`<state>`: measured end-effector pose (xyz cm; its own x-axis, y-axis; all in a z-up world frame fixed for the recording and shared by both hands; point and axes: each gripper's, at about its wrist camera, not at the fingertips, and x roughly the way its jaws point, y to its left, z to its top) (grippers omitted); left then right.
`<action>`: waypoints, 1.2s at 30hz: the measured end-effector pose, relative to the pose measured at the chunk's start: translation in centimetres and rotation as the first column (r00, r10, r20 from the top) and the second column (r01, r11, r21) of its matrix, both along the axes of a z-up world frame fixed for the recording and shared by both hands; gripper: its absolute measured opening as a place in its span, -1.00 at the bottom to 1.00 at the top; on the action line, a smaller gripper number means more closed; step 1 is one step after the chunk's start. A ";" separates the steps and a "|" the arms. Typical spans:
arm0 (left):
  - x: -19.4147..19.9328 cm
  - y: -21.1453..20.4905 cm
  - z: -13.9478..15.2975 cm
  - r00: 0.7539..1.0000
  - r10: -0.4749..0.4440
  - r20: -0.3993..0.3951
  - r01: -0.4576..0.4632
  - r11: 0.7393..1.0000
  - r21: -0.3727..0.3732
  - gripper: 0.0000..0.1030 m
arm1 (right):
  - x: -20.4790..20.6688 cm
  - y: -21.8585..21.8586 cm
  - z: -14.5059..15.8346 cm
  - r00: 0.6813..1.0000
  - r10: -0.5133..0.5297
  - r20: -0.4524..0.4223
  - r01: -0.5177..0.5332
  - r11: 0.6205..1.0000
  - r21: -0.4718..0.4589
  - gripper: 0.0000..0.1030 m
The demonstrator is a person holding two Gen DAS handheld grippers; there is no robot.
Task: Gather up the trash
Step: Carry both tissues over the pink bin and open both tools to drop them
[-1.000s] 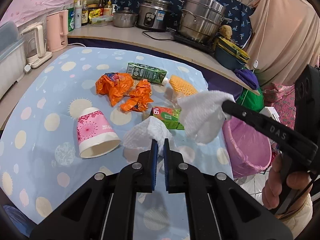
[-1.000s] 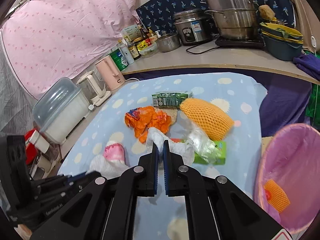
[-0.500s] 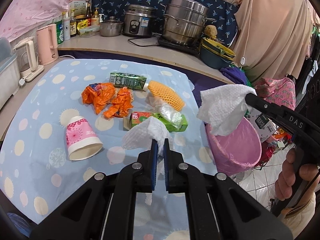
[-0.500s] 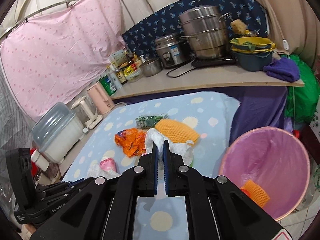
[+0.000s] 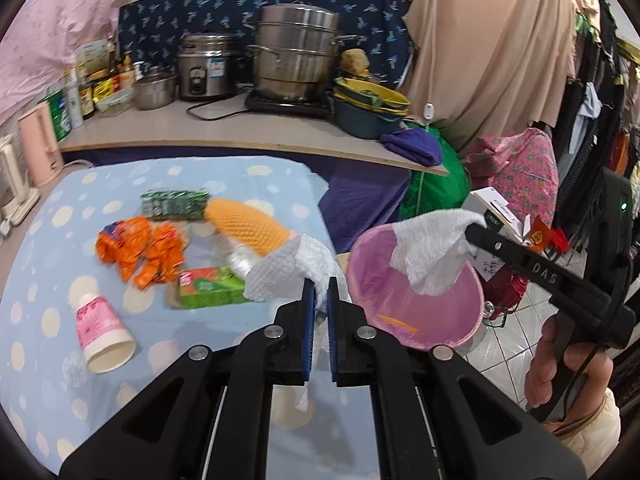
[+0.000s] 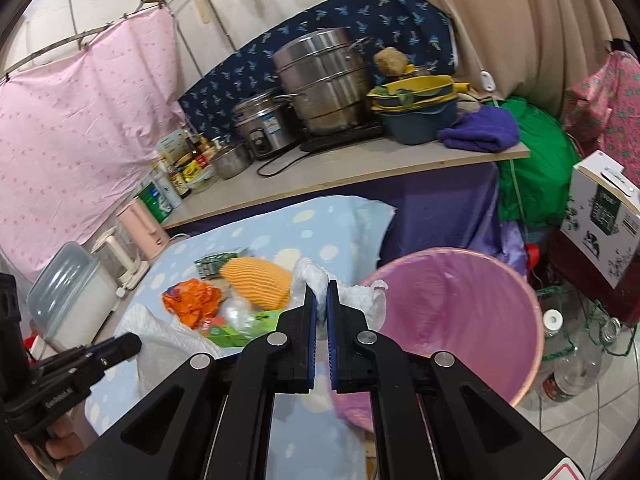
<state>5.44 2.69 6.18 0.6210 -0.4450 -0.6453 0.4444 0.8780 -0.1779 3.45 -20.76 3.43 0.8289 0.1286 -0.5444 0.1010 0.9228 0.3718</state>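
My left gripper (image 5: 319, 292) is shut on a crumpled white paper towel (image 5: 288, 268), held above the table's right edge beside the pink trash bin (image 5: 416, 304). My right gripper (image 6: 321, 292) is shut on a second white paper towel (image 6: 360, 300); in the left wrist view that towel (image 5: 430, 252) hangs over the bin's opening. An orange foam net (image 5: 396, 322) lies inside the bin. On the blue dotted tablecloth (image 5: 48, 264) lie orange wrappers (image 5: 140, 250), an orange foam net (image 5: 250, 226), two green cartons (image 5: 210, 292), clear plastic and a pink paper cup (image 5: 102, 334).
A counter (image 5: 224, 132) behind the table carries steel pots (image 5: 298, 62), a rice cooker, bottles and stacked bowls. Kettles stand at the table's left. Boxes (image 6: 604, 216), bottles and a green bag (image 6: 532, 168) crowd the tiled floor beside the bin.
Both grippers have moved right toward the bin with their towels. The right gripper's towel has gone from beside the bin's rim to over its opening.
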 end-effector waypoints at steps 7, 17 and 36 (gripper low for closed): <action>0.9 -6.0 0.3 0.993 -0.118 0.017 0.118 0.993 -0.010 -0.89 | -0.9 -4.0 -2.1 0.994 -0.098 -0.051 0.099 0.995 0.015 -0.89; 2.9 -12.7 -2.5 0.977 -0.210 -0.032 0.211 0.977 0.014 -0.89 | -0.7 -7.2 -5.3 0.977 -0.172 -0.126 0.177 0.984 0.034 -0.79; 4.2 -12.9 -3.8 0.987 -0.155 -0.035 0.156 0.987 0.038 0.06 | 0.0 -6.9 -4.1 0.983 -0.161 -0.086 0.164 0.986 0.028 -0.49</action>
